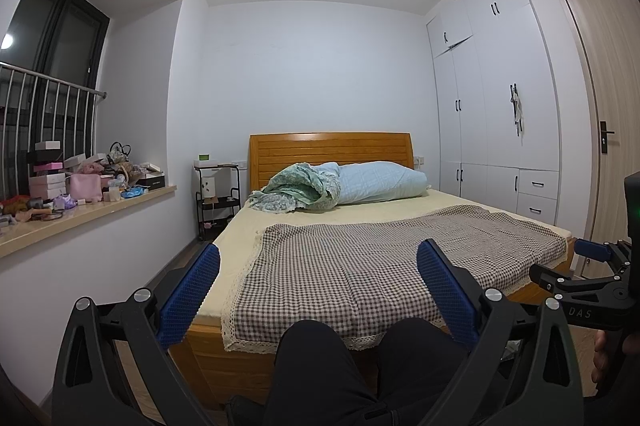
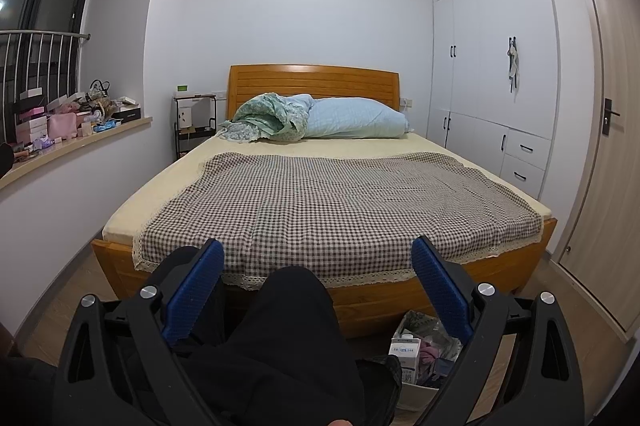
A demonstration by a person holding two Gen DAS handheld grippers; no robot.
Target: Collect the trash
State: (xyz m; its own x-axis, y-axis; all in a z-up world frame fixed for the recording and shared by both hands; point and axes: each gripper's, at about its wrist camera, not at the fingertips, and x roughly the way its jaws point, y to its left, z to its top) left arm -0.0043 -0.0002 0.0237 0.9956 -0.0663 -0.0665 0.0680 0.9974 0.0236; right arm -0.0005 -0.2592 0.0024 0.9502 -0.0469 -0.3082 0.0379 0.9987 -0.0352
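My left gripper (image 1: 318, 258) is open and empty, held above the person's black-trousered knees (image 1: 320, 358) and facing the bed (image 1: 360, 266). My right gripper (image 2: 318, 256) is also open and empty, facing the same bed (image 2: 320, 201). A white bin (image 2: 420, 382) on the floor by the bed's near right corner holds trash: a milk carton (image 2: 406, 352), wrappers and cloth. The right gripper also shows at the right edge of the left wrist view (image 1: 580, 266). The checked cover on the bed shows nothing lying on it.
A cluttered window sill (image 1: 80, 193) with boxes and bags runs along the left wall. A black shelf cart (image 1: 216, 197) stands beside the wooden headboard. A folded quilt and pillow (image 1: 340, 185) lie at the bed's head. White wardrobes (image 1: 500, 105) and a door (image 1: 608, 129) line the right.
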